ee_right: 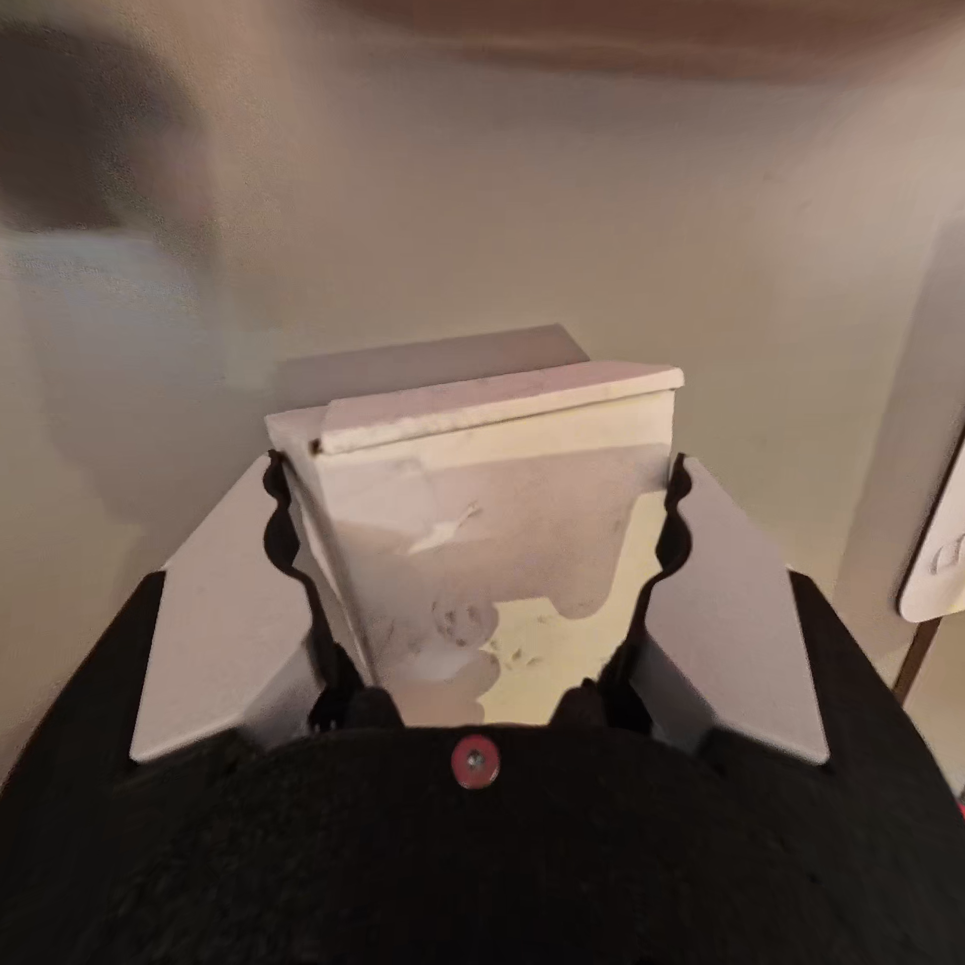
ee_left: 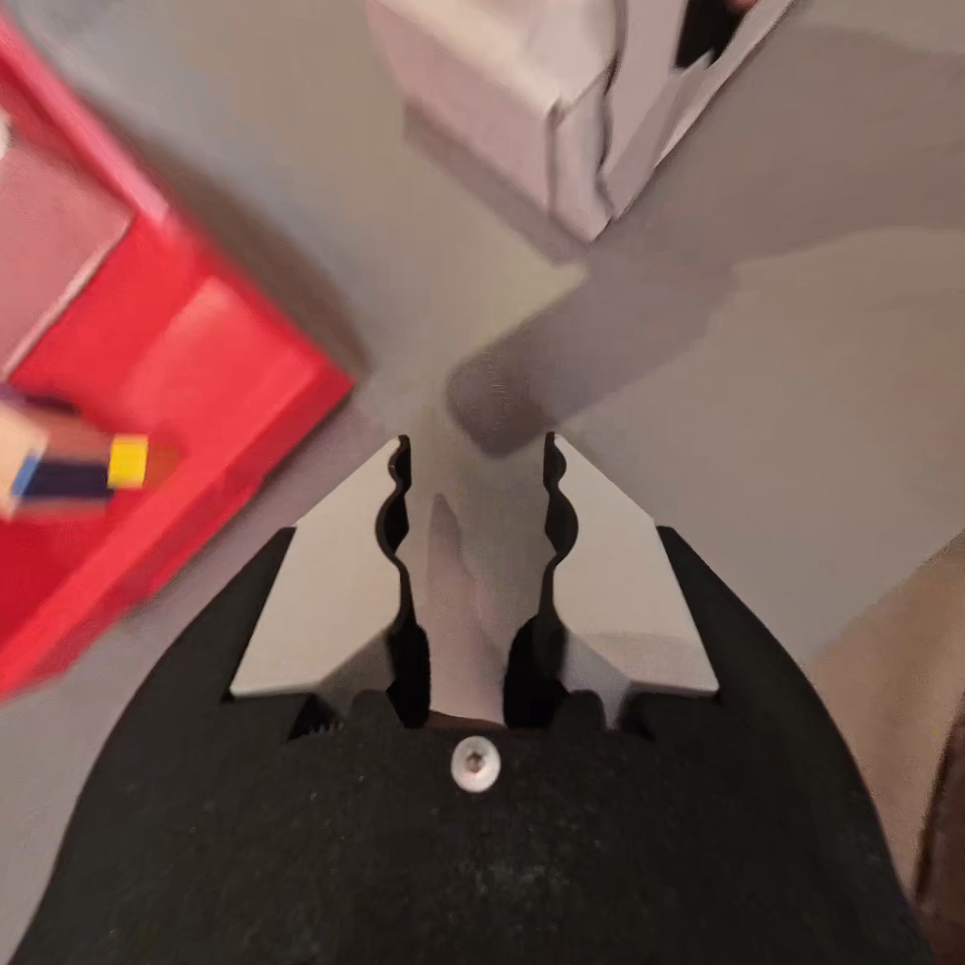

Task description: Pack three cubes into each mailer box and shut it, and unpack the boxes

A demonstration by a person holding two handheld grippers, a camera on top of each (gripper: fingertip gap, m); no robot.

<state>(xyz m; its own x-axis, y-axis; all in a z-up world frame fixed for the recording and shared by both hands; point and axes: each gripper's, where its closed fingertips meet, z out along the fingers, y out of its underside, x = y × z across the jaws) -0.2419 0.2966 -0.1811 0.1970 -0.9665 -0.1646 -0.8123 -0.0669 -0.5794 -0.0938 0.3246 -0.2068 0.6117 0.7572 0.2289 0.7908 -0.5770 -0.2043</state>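
Note:
In the right wrist view my right gripper (ee_right: 472,459) is shut on a white mailer box (ee_right: 470,522), its fingers pressing both side walls. The box lid is down. The box is held above the pale table. In the left wrist view my left gripper (ee_left: 475,444) is open and empty above the table. The same white box (ee_left: 522,130) shows blurred at the top, with a dark gripper part at its upper edge. A red tray (ee_left: 183,391) lies at the left and holds coloured cubes (ee_left: 128,462), one yellow-faced, one blue-edged. The view is motion-blurred.
A second white card piece (ee_right: 934,522) with a rounded corner lies at the right edge of the right wrist view. A blurred dark and pale shape (ee_right: 78,183) fills that view's upper left. The table's brown edge (ee_left: 887,652) shows at the lower right of the left wrist view.

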